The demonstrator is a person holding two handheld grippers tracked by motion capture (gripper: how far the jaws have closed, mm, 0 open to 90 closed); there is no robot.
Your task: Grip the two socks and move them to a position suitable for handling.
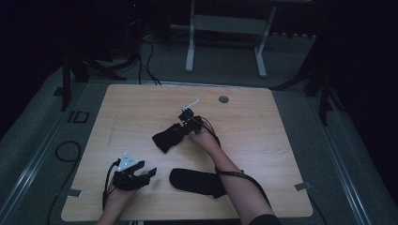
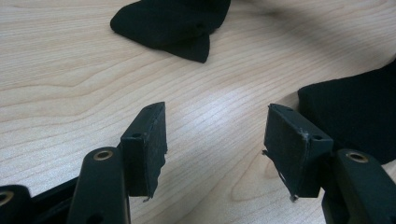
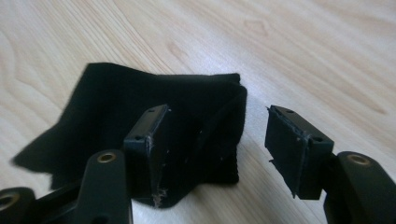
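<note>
Two black cloth pieces lie on the wooden table [image 1: 272, 140]. One black cloth [image 1: 164, 138] [image 3: 107, 107] is at the middle, folded; my right gripper [image 1: 177, 131] [image 3: 217, 144] stands open just over its folded corner, one jaw above the fabric, the other above bare wood. The second black cloth [image 1: 195, 182] [image 2: 359, 112] lies near the front edge, partly under the right forearm. My left gripper [image 1: 149, 173] [image 2: 217, 144] is open over bare wood just left of it, nothing between its jaws. In the left gripper view the middle cloth [image 2: 173, 23] lies farther off.
A round grey grommet [image 1: 223, 99] sits in the table's far side. Tape marks [image 1: 302, 186] are stuck near the front corners. A white desk frame [image 1: 225, 28] and cables [image 1: 65, 151] are on the dark floor around the table.
</note>
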